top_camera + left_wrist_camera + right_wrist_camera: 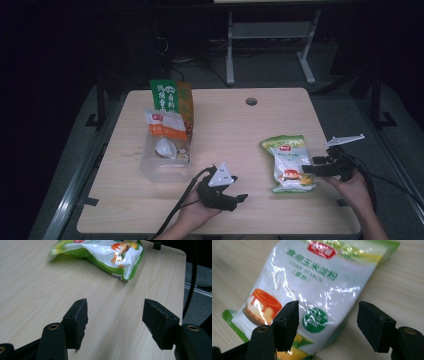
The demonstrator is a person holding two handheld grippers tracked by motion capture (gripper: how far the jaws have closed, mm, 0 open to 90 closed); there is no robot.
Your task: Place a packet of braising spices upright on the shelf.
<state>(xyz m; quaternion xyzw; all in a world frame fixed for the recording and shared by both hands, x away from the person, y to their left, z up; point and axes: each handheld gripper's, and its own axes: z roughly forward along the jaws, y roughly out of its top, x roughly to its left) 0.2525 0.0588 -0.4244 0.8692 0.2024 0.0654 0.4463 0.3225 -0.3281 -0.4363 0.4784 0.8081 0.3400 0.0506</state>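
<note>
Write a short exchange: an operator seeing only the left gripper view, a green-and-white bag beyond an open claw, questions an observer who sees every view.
Operator: What is in the bag?
Observer: Its print reads corn starch.
Operator: Where is the right claw?
Observer: Open at the bag, not gripping it.

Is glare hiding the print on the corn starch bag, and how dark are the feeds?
Right gripper view: white glare streaks cross the corn starch bag, yet its print stays readable. Left gripper view: the bag is slightly soft; the wooden table is evenly lit. High view: dim, the room beyond the table black.
</note>
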